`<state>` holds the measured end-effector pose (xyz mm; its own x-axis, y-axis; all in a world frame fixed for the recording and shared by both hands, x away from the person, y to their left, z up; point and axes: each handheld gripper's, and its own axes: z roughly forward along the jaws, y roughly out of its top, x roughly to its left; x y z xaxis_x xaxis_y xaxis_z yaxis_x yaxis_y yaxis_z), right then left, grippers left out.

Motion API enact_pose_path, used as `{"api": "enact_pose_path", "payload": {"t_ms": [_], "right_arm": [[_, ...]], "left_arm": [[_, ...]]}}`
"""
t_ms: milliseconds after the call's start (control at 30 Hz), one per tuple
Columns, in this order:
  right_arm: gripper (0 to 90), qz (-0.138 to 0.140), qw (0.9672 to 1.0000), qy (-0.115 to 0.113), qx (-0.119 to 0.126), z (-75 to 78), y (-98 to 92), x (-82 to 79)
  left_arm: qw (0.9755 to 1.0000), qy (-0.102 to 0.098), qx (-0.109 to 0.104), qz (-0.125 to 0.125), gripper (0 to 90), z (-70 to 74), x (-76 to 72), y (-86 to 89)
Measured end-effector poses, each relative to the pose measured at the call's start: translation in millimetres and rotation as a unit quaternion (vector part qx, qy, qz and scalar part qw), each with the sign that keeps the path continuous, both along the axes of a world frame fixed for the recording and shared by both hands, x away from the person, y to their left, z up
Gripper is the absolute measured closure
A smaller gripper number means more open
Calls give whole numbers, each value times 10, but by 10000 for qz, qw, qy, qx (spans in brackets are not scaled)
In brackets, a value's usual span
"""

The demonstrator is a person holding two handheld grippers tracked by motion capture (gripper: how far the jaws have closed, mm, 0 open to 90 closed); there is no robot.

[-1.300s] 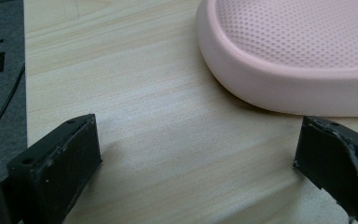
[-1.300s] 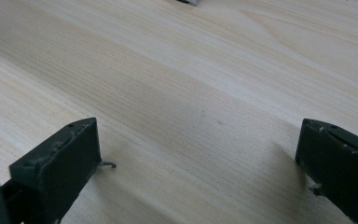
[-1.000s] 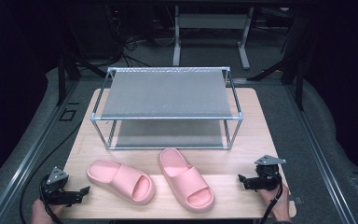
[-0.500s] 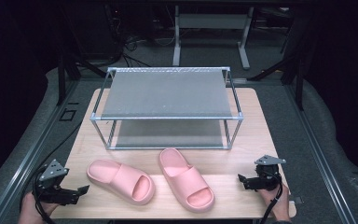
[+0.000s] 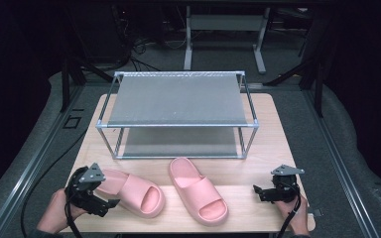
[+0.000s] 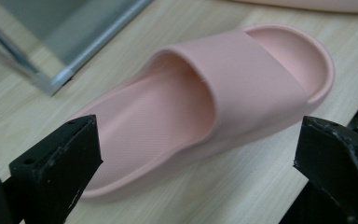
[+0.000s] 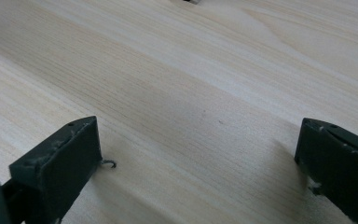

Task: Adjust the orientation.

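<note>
On the wooden table (image 5: 278, 124), the left gripper (image 5: 110, 202) has moved up to the left pink slipper (image 5: 134, 191), jaws wide, seemingly astride its heel (not gripping); the right gripper (image 5: 256, 191) stays open, empty.

No readable text, labels or numbers, as far as visible

Two pink slippers (image 5: 131, 192) (image 5: 198, 196), one metal rack (image 5: 178, 114), two grippers (image 5: 104, 206) (image 5: 258, 192)

Light wooden table (image 5: 283, 129), metal two-tier rack (image 5: 178, 99) at back, two pink slippers (image 5: 198, 191) in front
</note>
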<state>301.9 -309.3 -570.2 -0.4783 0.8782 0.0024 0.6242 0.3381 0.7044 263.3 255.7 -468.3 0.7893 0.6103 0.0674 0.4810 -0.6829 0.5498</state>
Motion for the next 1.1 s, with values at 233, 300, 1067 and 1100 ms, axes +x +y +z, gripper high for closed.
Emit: {"api": "enact_pose_path", "payload": {"t_ms": [233,300,1067,1100], "right_arm": [[0,4,10000,1,8,0,0,0],[0,7,10000,0,12,-1,-1,0],[1,2,10000,-2,19,-1,-1,0],[1,3,10000,-5,19,-1,-1,0]], "left_arm": [[9989,218,292,-293,252,-107,73,-162],[9988,249,270,-317,297,-121,82,-172],[9978,627,-5,-205,645,-152,154,-199],[9977,667,-50,-134,653,-151,164,-201]]}}
